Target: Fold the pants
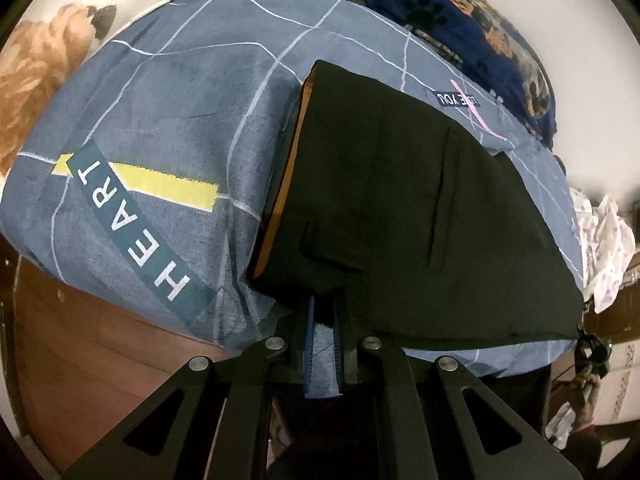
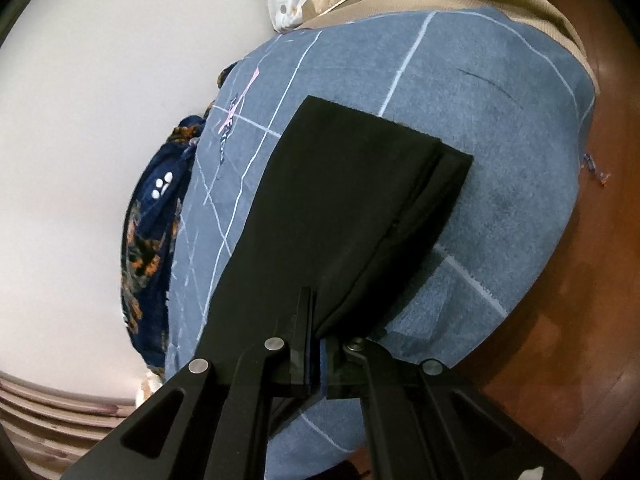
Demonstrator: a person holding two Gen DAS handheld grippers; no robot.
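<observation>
Black pants point(image 1: 400, 208) lie on a blue bedsheet point(image 1: 180, 120), waistband with orange lining to the left in the left wrist view. My left gripper point(image 1: 324, 308) is at the pants' near edge; its jaws stand a narrow gap apart with the cloth edge at their tips, and whether they pinch it is unclear. In the right wrist view the leg ends point(image 2: 360, 200) lie flat on the sheet point(image 2: 500, 140). My right gripper point(image 2: 318, 320) is shut on the near edge of the pants.
A dark blue dog-print blanket point(image 1: 480, 20) and a cream pillow point(image 1: 48, 60) lie at the bed's far side. White clothes point(image 1: 604, 248) sit at the right. The brown wooden floor point(image 2: 580, 300) shows beside the bed.
</observation>
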